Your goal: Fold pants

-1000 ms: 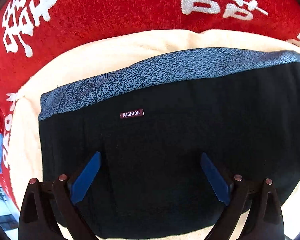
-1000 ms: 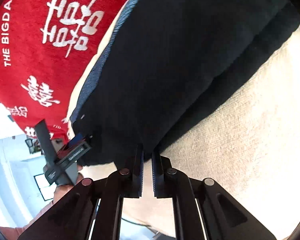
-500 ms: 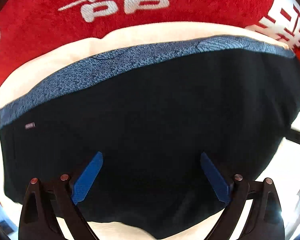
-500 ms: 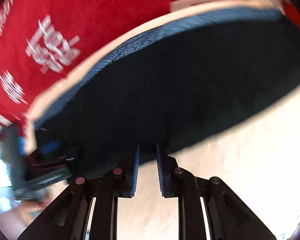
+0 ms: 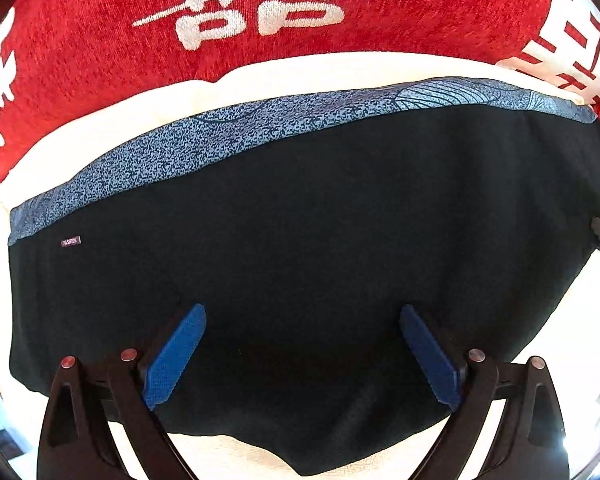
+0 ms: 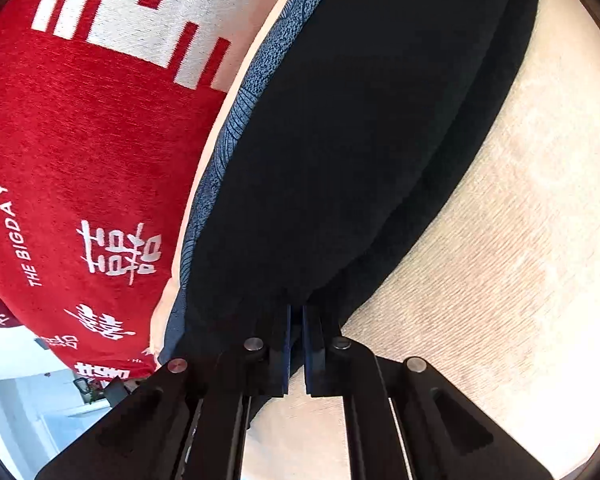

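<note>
Nearest in the left wrist view, the left gripper is held wide apart above the pants, and nothing is gripped between its blue pads. In the right wrist view, the right gripper is squeezed almost fully together, and the near edge of the pants is seen right at its tips; whether cloth is pinched cannot be told. The black pants are laid folded on a cream cloth, with a small tag near the left end. A blue patterned band is seen along the far edge. Farthest away, a red blanket with white signs is spread.
</note>
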Action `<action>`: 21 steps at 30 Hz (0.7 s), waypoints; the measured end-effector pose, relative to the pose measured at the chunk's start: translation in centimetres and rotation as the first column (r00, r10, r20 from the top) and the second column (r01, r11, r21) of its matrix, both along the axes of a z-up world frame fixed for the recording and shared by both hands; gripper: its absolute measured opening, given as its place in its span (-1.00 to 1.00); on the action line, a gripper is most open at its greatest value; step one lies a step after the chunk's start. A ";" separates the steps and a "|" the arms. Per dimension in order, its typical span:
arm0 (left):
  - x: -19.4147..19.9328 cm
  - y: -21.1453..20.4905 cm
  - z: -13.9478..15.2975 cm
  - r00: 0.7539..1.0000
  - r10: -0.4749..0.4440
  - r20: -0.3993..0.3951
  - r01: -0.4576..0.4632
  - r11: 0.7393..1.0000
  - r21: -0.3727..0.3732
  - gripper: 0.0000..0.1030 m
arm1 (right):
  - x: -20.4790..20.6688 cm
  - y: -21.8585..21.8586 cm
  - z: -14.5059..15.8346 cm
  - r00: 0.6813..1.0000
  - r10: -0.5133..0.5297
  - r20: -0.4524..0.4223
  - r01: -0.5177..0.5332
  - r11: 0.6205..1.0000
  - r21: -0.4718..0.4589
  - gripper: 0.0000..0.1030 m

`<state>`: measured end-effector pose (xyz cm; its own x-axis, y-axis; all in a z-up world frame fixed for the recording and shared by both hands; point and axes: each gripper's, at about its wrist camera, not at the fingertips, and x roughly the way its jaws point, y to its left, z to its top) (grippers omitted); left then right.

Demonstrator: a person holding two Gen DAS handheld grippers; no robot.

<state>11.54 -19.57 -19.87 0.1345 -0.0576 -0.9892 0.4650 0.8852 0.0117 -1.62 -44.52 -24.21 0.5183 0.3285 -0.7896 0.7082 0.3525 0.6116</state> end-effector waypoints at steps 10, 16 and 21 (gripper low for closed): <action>1.8 -0.2 0.9 1.000 0.001 0.014 -0.001 1.000 -0.023 0.92 | -1.8 -0.9 3.4 0.991 0.110 -0.077 -0.122 0.976 -0.180 -0.83; 5.5 -6.6 1.7 0.998 0.034 0.051 -0.029 0.996 -0.084 0.92 | 7.1 -3.4 4.5 0.941 0.327 -0.087 -0.336 0.882 -0.331 -0.56; 5.7 -10.8 0.0 0.999 0.045 0.025 -0.044 0.998 -0.043 0.92 | 9.4 -4.7 0.7 0.869 0.428 -0.247 -0.494 0.774 -0.397 -0.65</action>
<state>17.25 -30.34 -19.90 0.1637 -0.0929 -0.9821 0.4252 0.9050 -0.0147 7.75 -49.25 -23.55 0.2713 0.1072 -0.9565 0.4550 0.8614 0.2256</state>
